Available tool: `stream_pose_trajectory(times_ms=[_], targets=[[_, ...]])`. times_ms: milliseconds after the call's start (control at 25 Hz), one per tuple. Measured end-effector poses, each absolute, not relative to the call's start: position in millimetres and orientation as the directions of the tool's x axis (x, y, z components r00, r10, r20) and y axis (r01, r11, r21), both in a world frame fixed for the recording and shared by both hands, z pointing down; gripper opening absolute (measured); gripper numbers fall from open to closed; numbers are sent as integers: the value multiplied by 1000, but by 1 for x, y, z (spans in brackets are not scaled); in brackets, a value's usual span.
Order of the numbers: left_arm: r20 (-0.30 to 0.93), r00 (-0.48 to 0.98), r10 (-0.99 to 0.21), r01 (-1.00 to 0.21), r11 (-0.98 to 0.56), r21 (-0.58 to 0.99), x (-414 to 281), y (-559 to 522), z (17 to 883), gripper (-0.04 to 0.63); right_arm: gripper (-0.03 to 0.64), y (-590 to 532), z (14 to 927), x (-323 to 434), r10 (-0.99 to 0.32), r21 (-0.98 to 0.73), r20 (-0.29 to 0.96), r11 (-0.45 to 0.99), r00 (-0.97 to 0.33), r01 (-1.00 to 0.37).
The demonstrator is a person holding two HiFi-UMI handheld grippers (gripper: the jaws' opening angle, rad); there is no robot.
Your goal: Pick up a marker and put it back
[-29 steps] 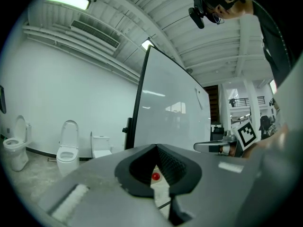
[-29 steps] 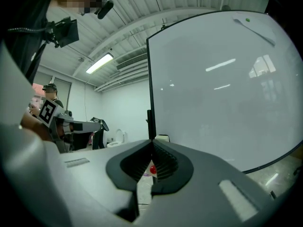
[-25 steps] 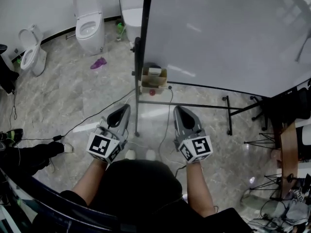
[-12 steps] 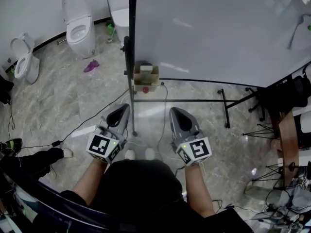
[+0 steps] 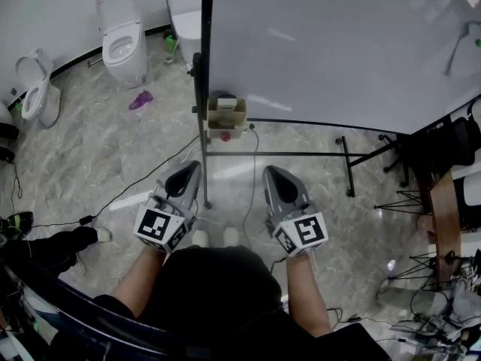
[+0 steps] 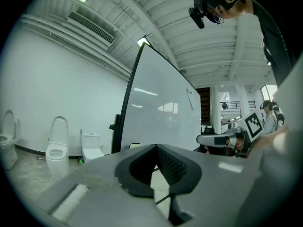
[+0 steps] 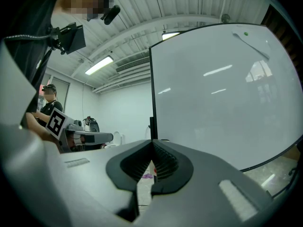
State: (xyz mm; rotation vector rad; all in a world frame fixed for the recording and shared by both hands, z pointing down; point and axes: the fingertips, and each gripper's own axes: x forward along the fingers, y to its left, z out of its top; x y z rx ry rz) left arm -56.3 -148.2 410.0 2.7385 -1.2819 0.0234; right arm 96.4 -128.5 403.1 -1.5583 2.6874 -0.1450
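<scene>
I see no marker that I can make out for sure. A thin grey item (image 5: 460, 42) clings to the upper right of the whiteboard (image 5: 338, 51); it also shows in the right gripper view (image 7: 251, 42). Both grippers are held level in front of the person, pointing at the board's stand. In the head view my left gripper (image 5: 197, 165) is shut and empty. My right gripper (image 5: 267, 169) beside it is shut and empty too. The left gripper (image 6: 155, 145) faces the board's left edge (image 6: 124, 122). The right gripper (image 7: 152, 142) has its jaws meeting.
A small cardboard box (image 5: 227, 114) with a red ball (image 5: 225, 136) sits at the foot of the board's stand (image 5: 301, 155). Two toilets (image 5: 120, 40) (image 5: 34, 89) stand at the far left. Cables (image 5: 135, 186) cross the floor. Tripods and clutter (image 5: 440, 232) fill the right side.
The view has swung, so the board, box and toilets now sit further left and up. My right gripper has edged slightly left. Both grippers stay shut.
</scene>
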Motion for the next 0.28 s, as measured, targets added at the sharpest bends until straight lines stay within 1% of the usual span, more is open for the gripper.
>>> stream_pose_trajectory(times_ms=[280], targets=[[61, 653, -755, -757, -648, 90, -61, -144, 412, 5, 9, -127, 404, 89, -861, -95, 26, 504, -508, -858]])
